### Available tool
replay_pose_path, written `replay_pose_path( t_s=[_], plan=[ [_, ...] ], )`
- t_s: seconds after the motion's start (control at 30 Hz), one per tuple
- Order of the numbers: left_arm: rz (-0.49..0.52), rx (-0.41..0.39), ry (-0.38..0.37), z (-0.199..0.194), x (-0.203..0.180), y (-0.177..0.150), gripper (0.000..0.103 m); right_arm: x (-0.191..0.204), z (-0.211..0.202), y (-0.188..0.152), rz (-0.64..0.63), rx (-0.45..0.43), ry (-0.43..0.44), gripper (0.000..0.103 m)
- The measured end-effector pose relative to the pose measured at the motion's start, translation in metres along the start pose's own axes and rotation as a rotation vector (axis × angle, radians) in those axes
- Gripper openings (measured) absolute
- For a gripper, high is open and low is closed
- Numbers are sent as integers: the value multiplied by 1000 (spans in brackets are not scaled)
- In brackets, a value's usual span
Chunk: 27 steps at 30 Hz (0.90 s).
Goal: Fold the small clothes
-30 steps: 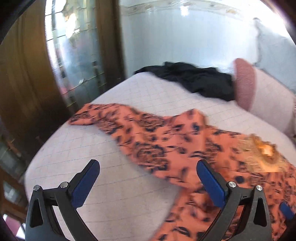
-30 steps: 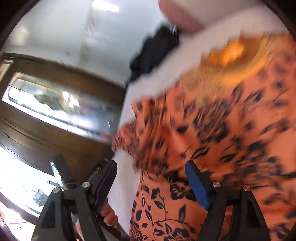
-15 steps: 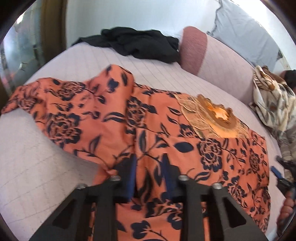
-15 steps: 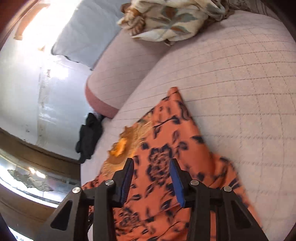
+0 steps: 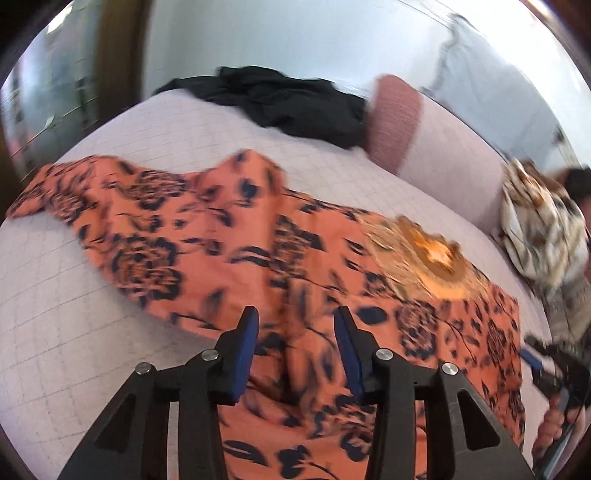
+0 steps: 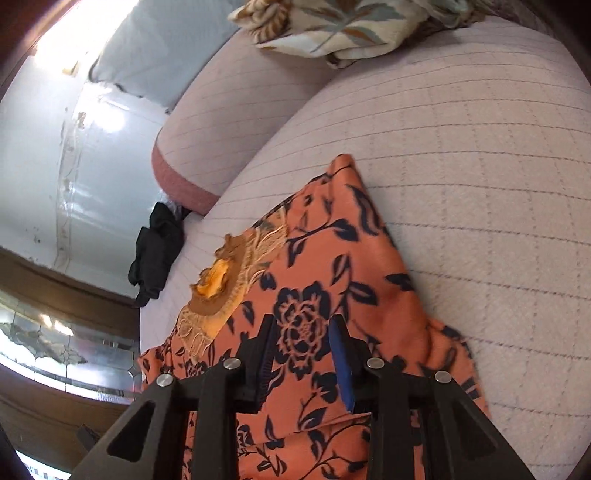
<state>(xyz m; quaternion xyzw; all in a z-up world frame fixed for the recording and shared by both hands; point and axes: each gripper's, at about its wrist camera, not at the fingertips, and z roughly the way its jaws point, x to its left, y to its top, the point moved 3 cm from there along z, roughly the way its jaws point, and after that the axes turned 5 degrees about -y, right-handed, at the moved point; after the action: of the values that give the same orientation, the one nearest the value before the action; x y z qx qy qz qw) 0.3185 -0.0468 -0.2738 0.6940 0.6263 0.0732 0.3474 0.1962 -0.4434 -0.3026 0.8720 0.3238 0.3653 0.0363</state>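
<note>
1. The orange floral garment (image 5: 229,236) lies spread across the quilted bed (image 5: 66,332), embroidered neckline (image 5: 424,254) up. I read this as laid flat so a fold can start from the near hem.
2. Left gripper (image 5: 295,347): its jaws are opening, blue pads standing apart with a ridge of the orange cloth between them. The view is smeared by motion, so I cannot tell whether the pads press the cloth; probably not.
3. Right gripper (image 6: 301,354): jaws closing over the printed rose on the garment's other side, cloth between them, a gap showing on both sides. I judge both tools are set at the near edge so the hem can be lifted together.
4. Further out: a black garment (image 5: 288,103) near the far edge, a patterned cream cloth (image 6: 343,26) by the pink bolster (image 6: 229,122).
5. Hidden: the hem below both tools is cut off by their frames. One sleeve end trails off towards the bed edge.
</note>
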Motion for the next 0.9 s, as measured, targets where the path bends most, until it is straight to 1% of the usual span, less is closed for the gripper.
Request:
replay_pose_path(
  t_s=[0.1,0.17,0.2,0.23,0.3,0.37,0.4,0.43,0.47,0.5,0.53,0.6,0.63,0.67,0.73,0.83,0.9],
  plan=[
    [58,37,10,12,-12,-4,43,23,0,-8,-78,-11,55,32],
    [66,70,5,20,-14,-7,45,38,-4,-17,-145,-4,83,32],
    [66,90,-1,27,-15,-8,47,45,-4,-21,-177,-3,84,32],
    [68,100,2,33,-16,-8,47,52,-2,-26,-210,-5,78,32],
    [78,98,8,40,-17,-9,47,64,2,-36,-276,-4,55,32],
    [99,95,1,43,-21,-11,47,70,8,-45,-309,10,46,32],
    [113,96,4,46,-23,-11,45,71,10,-48,-315,17,43,32],
    [119,95,8,48,-24,-10,37,72,13,-51,-317,24,40,32],
    [122,96,11,49,-24,-10,32,72,16,-54,-320,33,36,32],
    [111,103,-4,48,-24,-10,23,72,18,-57,-323,39,32,32],
    [91,111,-28,49,-22,-9,21,72,20,-59,-325,46,27,32],
    [54,108,-62,45,-18,-6,21,74,23,-63,-331,58,24,32],
    [60,92,-43,42,-17,-5,21,75,24,-64,-336,60,24,32],
    [81,71,9,40,-16,-3,24,75,23,-65,-342,63,23,32],
    [89,61,82,38,-11,-2,55,77,26,-67,-351,68,14,32],
    [68,79,51,44,-8,-2,56,75,33,-69,-349,91,-4,32],
    [80,91,59,51,-9,-3,56,73,38,-70,-344,113,-16,32]
  ],
)
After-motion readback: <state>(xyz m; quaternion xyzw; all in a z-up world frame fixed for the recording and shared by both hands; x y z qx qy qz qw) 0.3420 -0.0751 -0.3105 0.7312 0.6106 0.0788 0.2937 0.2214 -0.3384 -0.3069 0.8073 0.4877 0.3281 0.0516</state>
